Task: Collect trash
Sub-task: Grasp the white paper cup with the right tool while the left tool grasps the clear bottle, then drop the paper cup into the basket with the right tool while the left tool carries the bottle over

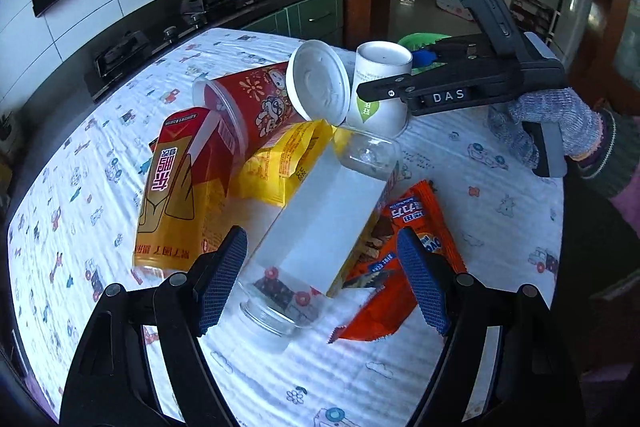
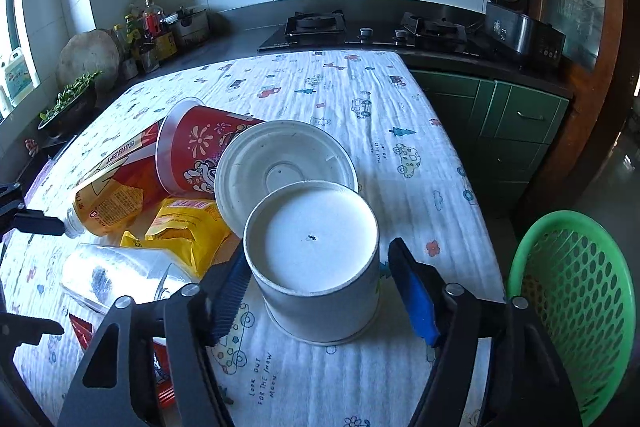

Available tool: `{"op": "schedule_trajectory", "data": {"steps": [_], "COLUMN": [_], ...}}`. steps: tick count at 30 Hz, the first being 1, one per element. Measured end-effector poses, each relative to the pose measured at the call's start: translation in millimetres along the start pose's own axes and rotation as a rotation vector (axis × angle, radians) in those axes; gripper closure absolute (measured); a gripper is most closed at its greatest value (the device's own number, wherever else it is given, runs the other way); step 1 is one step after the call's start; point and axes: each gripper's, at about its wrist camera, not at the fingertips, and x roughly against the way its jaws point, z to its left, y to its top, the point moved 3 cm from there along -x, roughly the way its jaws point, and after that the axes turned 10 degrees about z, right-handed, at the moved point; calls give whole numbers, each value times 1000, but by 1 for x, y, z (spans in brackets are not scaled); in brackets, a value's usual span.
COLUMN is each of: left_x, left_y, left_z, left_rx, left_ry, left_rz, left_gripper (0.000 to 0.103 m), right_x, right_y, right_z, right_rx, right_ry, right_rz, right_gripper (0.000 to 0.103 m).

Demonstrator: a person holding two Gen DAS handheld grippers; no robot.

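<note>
Your right tongs (image 2: 320, 291) stood around the upturned white paper cup (image 2: 316, 263) on the cloth-covered counter (image 2: 360, 99). The left pad lay at or against the cup's wall; the right pad stood just clear of it, so no grip was confirmed. The left wrist view showed the same tongs (image 1: 362, 91) reaching across that cup (image 1: 382, 67), held by your gloved hand (image 1: 556, 123).

Your left tongs (image 1: 320, 277) were wide apart, empty, and straddled the clear bottle with a white label (image 1: 320, 211), which lay on its side. Neither pad touched it.

The trash lay in one heap on the counter:
- a red printed cup (image 2: 200, 151) on its side, with a white lid (image 2: 280, 163) leaning against the paper cup;
- a yellow and red bottle (image 2: 108, 195) on its side, beside the red cup;
- a yellow snack bag (image 2: 188, 231) between that bottle and the clear one;
- an orange wrapper (image 1: 408, 227), torn open, just beside the clear bottle.

A green perforated basket (image 2: 576, 299) sat past the counter's right edge, near your right tongs. Nothing was visible inside it.
</note>
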Motion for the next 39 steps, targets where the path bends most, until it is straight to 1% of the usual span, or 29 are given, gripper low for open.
{"op": "schedule_trajectory", "data": {"steps": [2,4,8,13,15,16,18,23,27,31,35,37,39], "left_x": [-6,-13,-24,-32,-34,-35,-36,-38,-40,-39,-34,-28,-23], "left_y": [1,1,-1,-2,-2,-2,-2,-1,-2,-4,-9,-11,-14], "left_z": [4,6,11,12,9,7,5,6,4,2,-8,-11,-13], "left_rx": [-17,-40,-59,-79,-105,-119,-148,-159,-177,-169,-158,-114,-82], "left_ry": [1,7,-11,-28,-17,-17,-15,-24,-1,19,81,61,67], "left_rz": [15,33,64,79,86,92,106,130,147,147,139,131,122], "left_gripper": [26,26,26,27,28,32,35,35,35,36,38,38,39], "right_x": [0,1,5,17,21,23,28,38,44,50,53,56,61], "right_y": [0,0,0,-1,-2,-3,-5,-11,-16,-22,-27,-30,-34], "right_z": [0,0,0,-4,-5,-7,-9,-16,-21,-27,-40,-47,-57], "right_rx": [-5,-10,-15,-37,-49,-53,-57,-72,-79,-87,-108,-121,-137], "right_ry": [5,6,8,21,29,31,26,19,7,-6,-20,-24,-40], "right_rz": [-1,-5,-7,-16,-16,-16,-21,-23,-25,-28,-28,-30,-33], "right_gripper": [43,43,43,43,43,43,43,43,43,43,43,43,43]}}
